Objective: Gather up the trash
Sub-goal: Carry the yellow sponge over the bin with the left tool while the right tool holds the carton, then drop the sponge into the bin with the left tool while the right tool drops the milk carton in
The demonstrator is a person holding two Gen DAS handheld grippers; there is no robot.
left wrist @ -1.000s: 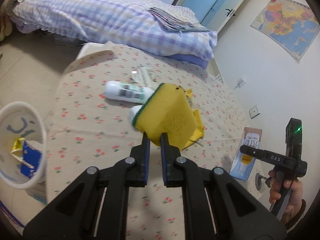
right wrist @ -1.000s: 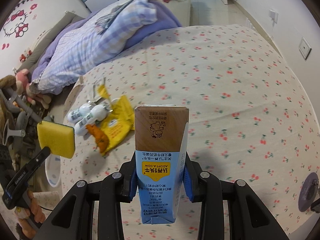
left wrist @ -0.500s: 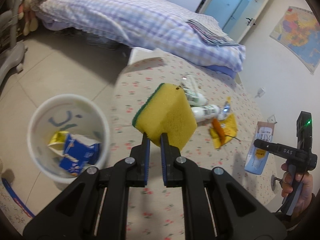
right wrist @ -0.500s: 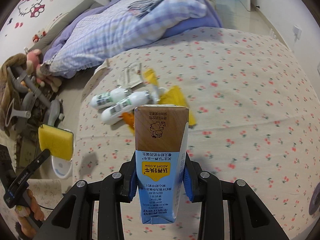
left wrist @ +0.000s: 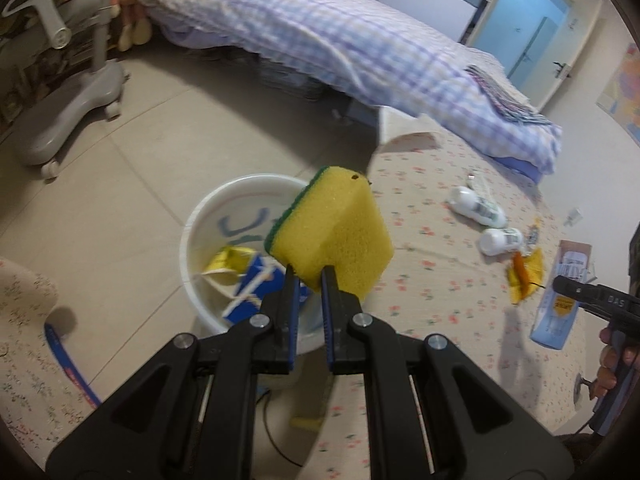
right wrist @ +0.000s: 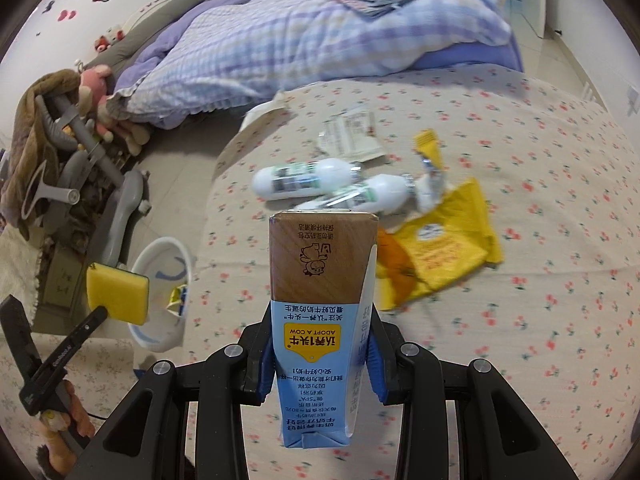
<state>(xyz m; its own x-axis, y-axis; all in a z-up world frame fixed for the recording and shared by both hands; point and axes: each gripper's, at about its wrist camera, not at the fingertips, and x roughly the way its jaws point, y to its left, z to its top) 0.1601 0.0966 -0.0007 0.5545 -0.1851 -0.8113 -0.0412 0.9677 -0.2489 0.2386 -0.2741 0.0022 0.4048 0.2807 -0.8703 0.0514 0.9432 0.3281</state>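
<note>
My left gripper (left wrist: 307,280) is shut on a yellow sponge (left wrist: 334,236) with a green scouring side and holds it over the near rim of the white trash bin (left wrist: 200,216) on the floor. The bin holds a blue carton and a yellow wrapper. My right gripper (right wrist: 322,332) is shut on an upside-down blue and brown milk carton (right wrist: 320,312) above the floral table (right wrist: 520,340). The sponge (right wrist: 117,294) and bin (right wrist: 160,256) also show at the left of the right wrist view.
Two white bottles (right wrist: 300,178), a yellow wrapper (right wrist: 444,256), an orange scrap and paper packets (right wrist: 352,134) lie on the table. A bed with a checked quilt (left wrist: 340,44) stands behind. A grey chair base (left wrist: 76,100) is on the floor at the left.
My left gripper has swung left off the table with the sponge and now holds it over the bin. My right gripper has moved left toward the bottles with the carton.
</note>
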